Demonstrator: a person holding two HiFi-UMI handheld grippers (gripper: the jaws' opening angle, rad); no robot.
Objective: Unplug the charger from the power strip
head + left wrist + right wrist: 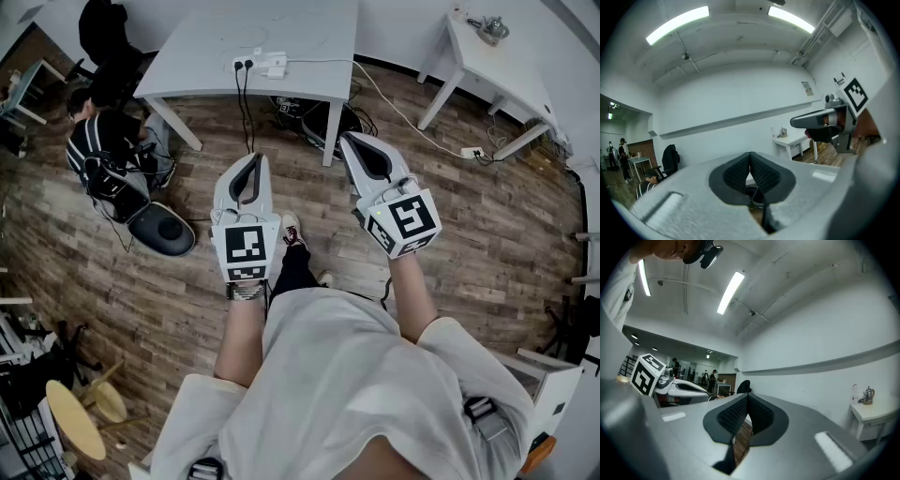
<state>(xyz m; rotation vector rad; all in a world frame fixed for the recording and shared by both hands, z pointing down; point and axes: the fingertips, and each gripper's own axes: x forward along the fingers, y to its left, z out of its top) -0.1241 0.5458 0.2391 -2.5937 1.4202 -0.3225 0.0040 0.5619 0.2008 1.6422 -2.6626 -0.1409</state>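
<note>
Head view looks steeply down; both gripper views face level, sharing the small white table

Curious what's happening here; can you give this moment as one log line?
left gripper: shut, empty | right gripper: shut, empty | power strip: on table, untouched

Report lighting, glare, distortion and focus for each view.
Head view: even, soft light, sharp, with wide-angle bending of the wooden floor toward the edges. Left gripper view: strong fisheye with dark corners, ceiling light strip blown out, the near body of the left gripper slightly soft. Right gripper view: same fisheye, glaring ceiling tube, the right gripper likewise soft up close.
</note>
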